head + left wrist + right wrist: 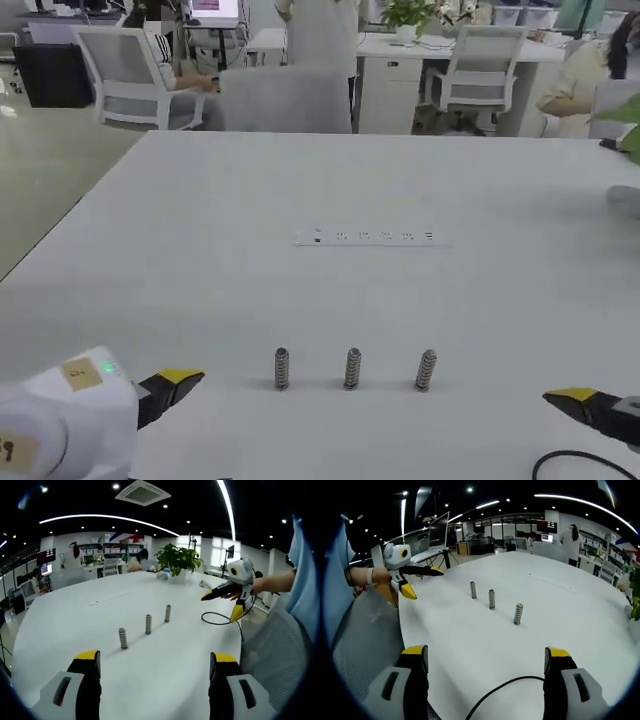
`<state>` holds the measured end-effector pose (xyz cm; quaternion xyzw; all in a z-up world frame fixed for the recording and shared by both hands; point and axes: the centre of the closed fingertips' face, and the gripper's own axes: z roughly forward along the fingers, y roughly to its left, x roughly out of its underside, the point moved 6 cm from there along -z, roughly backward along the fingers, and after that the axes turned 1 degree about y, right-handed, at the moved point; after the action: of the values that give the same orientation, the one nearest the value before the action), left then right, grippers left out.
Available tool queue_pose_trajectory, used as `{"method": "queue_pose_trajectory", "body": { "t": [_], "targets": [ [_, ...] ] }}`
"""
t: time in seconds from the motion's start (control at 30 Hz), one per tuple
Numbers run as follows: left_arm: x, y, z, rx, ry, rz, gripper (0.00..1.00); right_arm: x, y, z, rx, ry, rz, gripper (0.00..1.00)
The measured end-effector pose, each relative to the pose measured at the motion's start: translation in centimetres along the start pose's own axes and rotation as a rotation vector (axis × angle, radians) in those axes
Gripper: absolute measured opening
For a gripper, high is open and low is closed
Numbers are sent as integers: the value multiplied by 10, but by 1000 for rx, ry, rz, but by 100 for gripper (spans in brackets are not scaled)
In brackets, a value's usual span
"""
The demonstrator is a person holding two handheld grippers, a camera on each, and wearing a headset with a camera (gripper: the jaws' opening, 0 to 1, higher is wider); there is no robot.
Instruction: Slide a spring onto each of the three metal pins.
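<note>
Standing upright: three springs; two hand-held grippers, jaws spread.

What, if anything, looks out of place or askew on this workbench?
Nothing stands out. Three springs stand upright in an evenly spaced row on the white table, none fallen. The left gripper and right gripper are open, empty and clear of them.
</note>
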<state>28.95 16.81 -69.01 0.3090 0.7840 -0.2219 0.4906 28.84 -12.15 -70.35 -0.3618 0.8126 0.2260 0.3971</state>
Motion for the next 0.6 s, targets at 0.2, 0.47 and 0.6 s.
{"method": "queue_pose_trajectory", "body": {
  "t": [0.2,0.47,0.6],
  "targets": [
    [3,-3,-10,-12,-4,0,88,9,11,-5,11,18,1,99],
    [15,-5,-20,-44,-8,-30,88,10,15,-9,31,1,18,100],
    [15,-3,-19,-48,3,-17,87,11,17,-8,32,3,23,100]
  ]
}}
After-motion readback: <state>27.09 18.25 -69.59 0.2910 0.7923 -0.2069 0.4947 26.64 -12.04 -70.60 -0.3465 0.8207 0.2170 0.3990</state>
